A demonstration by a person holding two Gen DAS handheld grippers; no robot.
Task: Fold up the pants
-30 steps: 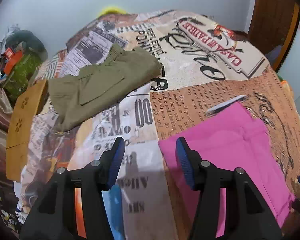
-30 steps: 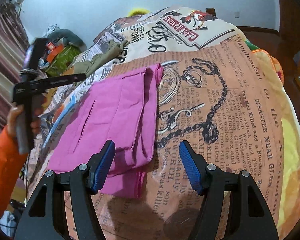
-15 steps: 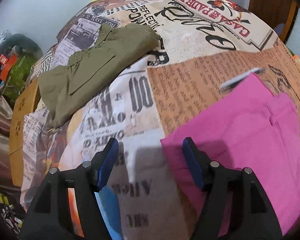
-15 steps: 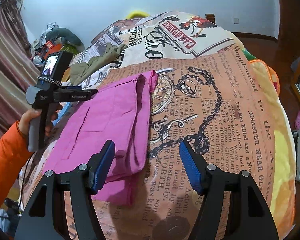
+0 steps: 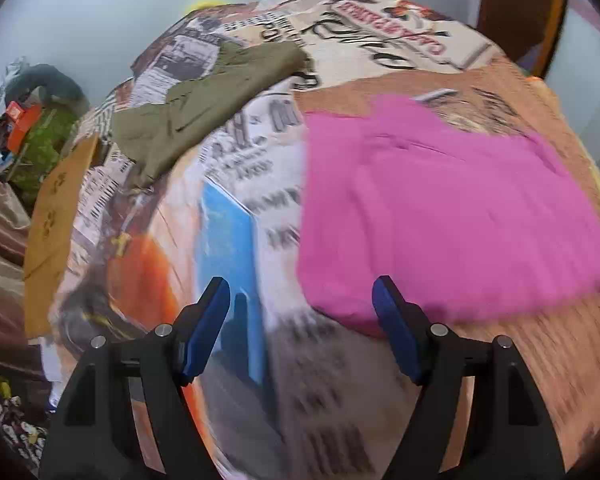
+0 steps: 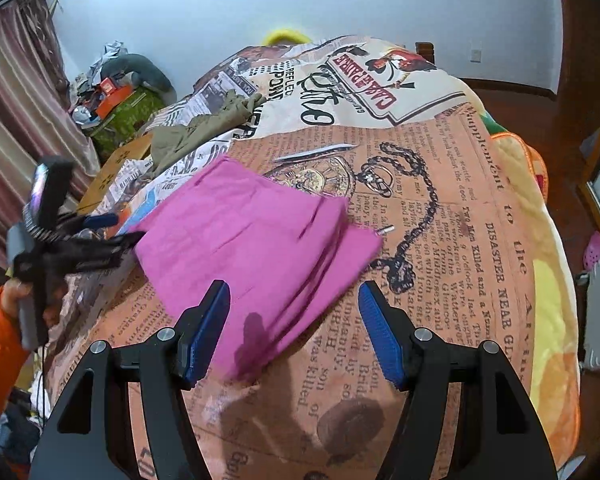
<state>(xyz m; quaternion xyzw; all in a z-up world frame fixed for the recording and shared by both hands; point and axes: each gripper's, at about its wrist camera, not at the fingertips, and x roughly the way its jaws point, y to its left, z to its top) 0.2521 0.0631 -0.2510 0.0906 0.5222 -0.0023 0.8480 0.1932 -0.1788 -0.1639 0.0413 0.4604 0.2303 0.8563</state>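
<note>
Both tongs empty over the folded pink pants on the bed.

Our left tongs are opening with nothing between the pads; the near left corner of the pink pants lies just by the right pad, at about 1 o'clock from them. Our right tongs stand well apart and hold nothing, the near corner of the pants between them at 12 o'clock. To fold cleanly, we judge each pair should pinch all layers at a corner and lift evenly. The bedspread offers bare room at 2 o'clock in the right view; the olive pants lie well apart at 10 o'clock.
</note>
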